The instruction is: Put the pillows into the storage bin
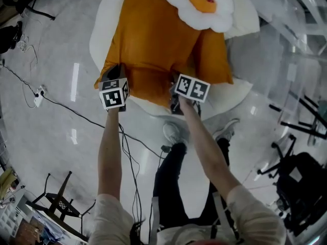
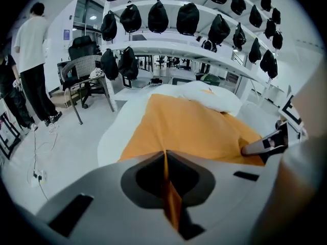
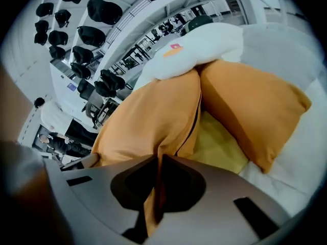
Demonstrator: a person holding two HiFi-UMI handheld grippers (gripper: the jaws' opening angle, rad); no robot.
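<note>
A large orange pillow (image 1: 153,45) lies on a white cushion (image 1: 102,29), with a fried-egg-shaped pillow (image 1: 202,4) on its far end. My left gripper (image 1: 113,81) is shut on the orange pillow's near left edge; a fold of orange fabric (image 2: 166,167) is pinched between its jaws. My right gripper (image 1: 176,98) is shut on the near right edge, orange fabric (image 3: 156,188) clamped in its jaws. In the right gripper view the orange pillow (image 3: 153,116) folds, and a yellow surface (image 3: 219,144) shows in the gap. No storage bin is visible.
Cables (image 1: 76,114) run over the glossy floor at the left. A black chair (image 1: 59,200) stands bottom left, a wheeled chair (image 1: 301,182) at the right. In the left gripper view a person (image 2: 33,60) stands by a chair (image 2: 87,80), under shelves of black bags (image 2: 158,17).
</note>
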